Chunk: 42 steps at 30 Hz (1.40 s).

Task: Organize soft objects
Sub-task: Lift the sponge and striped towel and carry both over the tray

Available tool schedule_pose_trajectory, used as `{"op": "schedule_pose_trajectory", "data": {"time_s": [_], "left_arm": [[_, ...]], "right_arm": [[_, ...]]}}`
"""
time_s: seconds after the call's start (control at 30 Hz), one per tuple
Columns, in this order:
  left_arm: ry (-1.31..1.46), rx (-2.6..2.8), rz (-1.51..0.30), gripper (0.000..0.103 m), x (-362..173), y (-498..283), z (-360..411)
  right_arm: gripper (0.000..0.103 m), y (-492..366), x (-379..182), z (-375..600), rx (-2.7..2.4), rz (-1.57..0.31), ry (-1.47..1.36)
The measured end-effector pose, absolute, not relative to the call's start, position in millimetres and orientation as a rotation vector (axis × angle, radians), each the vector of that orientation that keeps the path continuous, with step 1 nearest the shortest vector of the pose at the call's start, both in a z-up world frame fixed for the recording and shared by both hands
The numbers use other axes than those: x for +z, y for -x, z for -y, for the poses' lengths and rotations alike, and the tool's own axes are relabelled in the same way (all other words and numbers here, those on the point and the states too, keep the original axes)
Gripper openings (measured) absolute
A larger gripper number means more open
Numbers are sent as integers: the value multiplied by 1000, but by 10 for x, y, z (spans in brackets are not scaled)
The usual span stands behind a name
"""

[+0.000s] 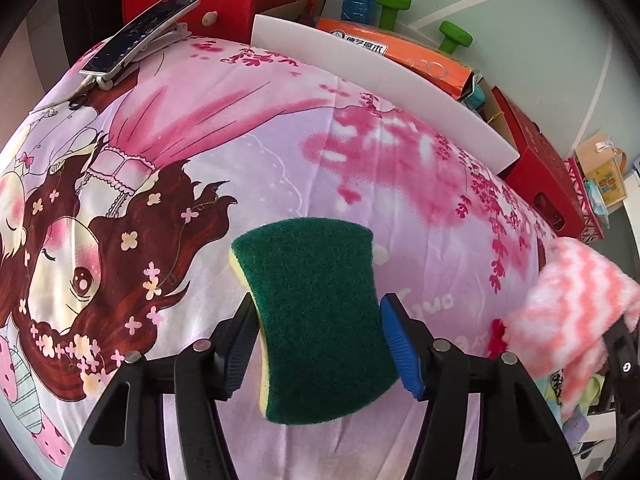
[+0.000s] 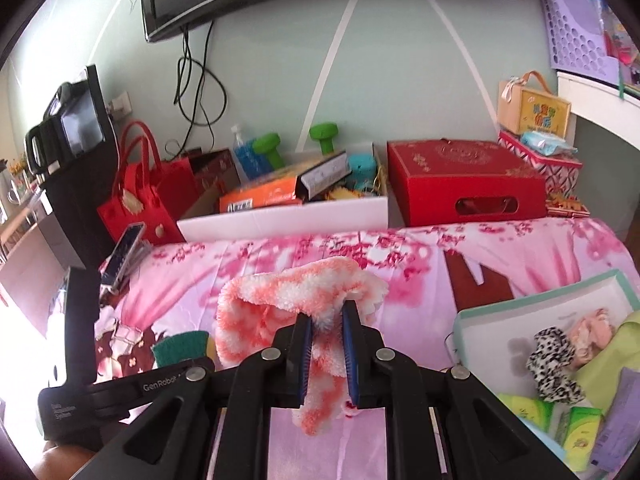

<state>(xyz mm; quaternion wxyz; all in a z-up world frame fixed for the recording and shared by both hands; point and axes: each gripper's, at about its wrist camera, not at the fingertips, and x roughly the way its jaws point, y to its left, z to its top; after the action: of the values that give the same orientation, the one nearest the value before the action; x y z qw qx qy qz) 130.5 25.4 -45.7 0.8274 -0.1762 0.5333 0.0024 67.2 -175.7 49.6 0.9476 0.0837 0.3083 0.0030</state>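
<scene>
My left gripper (image 1: 318,320) is shut on a green and yellow scouring sponge (image 1: 316,320), held above the pink cartoon bedspread (image 1: 240,152). My right gripper (image 2: 326,320) is shut on a fluffy pink and white cloth (image 2: 296,300), which hangs folded over the bedspread (image 2: 440,264). The cloth also shows at the right edge of the left wrist view (image 1: 572,312). The sponge's green edge (image 2: 182,346) and the left gripper's body show at lower left in the right wrist view.
An open box (image 2: 480,320) at right holds a leopard scrunchie (image 2: 552,364), a pink soft item and packets. A phone on a stand (image 1: 140,32) sits at the bed's far corner. Behind the bed are a white box (image 2: 280,216), a red box (image 2: 464,184) and red bags (image 2: 148,184).
</scene>
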Motion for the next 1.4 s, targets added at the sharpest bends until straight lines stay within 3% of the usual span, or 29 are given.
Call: {"op": "schedule_pose_trajectory", "data": {"time_s": [0.53, 1.4], "left_arm": [[346, -57, -936, 62, 282, -1125, -138], [74, -444, -803, 62, 738, -640, 1447]], "right_arm": [[15, -494, 665, 2129, -64, -576, -232], [15, 328, 876, 3747, -497, -464, -457]]}}
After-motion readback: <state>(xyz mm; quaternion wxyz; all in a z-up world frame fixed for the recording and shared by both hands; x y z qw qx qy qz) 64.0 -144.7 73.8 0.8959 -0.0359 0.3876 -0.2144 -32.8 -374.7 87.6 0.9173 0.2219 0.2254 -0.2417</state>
